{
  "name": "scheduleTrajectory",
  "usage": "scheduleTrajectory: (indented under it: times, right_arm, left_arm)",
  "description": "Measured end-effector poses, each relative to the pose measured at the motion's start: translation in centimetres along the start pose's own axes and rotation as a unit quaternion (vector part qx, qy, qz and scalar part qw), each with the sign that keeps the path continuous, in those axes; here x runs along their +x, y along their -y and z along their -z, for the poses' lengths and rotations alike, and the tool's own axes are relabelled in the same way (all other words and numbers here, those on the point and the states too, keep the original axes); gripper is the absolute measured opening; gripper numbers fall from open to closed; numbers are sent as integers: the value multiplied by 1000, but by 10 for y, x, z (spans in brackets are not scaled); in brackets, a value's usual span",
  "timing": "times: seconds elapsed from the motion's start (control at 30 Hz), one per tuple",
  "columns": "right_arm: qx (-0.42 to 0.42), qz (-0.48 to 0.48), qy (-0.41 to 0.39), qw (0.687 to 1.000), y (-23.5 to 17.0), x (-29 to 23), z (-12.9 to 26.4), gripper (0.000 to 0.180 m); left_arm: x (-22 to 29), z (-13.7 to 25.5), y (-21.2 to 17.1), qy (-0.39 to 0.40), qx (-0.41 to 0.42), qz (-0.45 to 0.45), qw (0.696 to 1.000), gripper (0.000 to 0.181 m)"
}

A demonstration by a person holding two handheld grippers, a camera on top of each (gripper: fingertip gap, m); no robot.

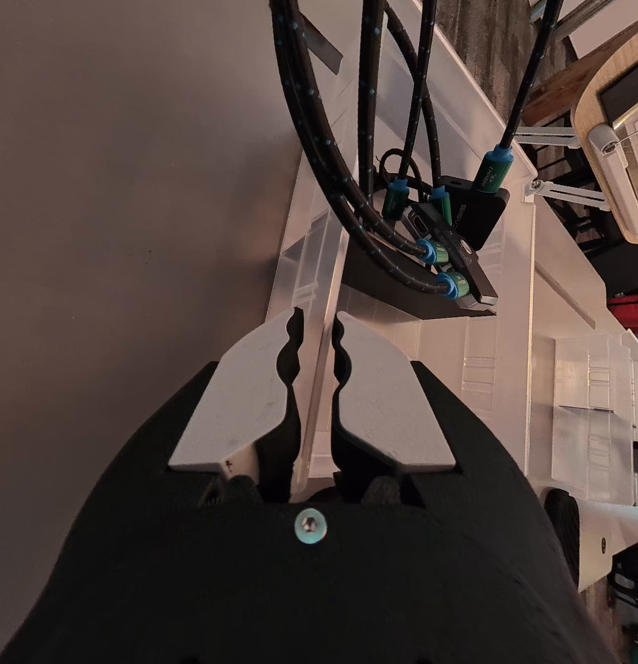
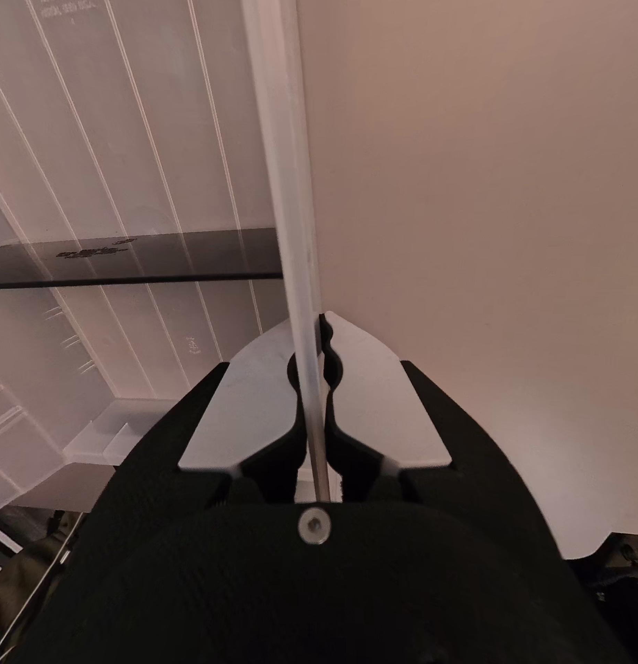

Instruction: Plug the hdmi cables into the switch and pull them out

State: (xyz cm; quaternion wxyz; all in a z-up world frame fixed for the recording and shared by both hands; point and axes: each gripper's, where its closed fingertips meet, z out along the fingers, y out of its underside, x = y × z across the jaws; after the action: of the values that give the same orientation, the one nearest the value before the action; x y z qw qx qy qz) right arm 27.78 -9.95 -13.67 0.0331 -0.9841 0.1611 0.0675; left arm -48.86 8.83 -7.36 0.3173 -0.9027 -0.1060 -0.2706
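the left hand-held gripper (image 1: 317, 319) has its two white fingers a little apart, one on each side of the thin edge of a clear plastic box (image 1: 518, 287). you cannot tell if they press on it. the right hand-held gripper (image 2: 319, 318) pinches the rim of the same clear plastic box (image 2: 285, 143). inside the box, past the left gripper, a small black switch (image 1: 450, 233) lies tilted. black cables (image 1: 310, 118) with blue specks hang down into the box. their green plugs (image 1: 438, 251) with blue collars sit at the switch. a second black box (image 1: 486, 212) sits just behind, with one more green plug in it.
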Motion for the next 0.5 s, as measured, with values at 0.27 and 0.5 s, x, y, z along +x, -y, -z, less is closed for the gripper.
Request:
scheduleTrajectory:
  times: [0.27, 0.5]
  right_arm:
    - [7, 2, -7, 1000, -2, 3, 1, 7]
    - [89, 38, -46, 994, 10, 4, 37, 28]
  left_arm:
    - [1, 2, 0, -11, 2, 18, 1000, 17]
    - [23, 61, 42, -5, 141, -54, 989, 30]
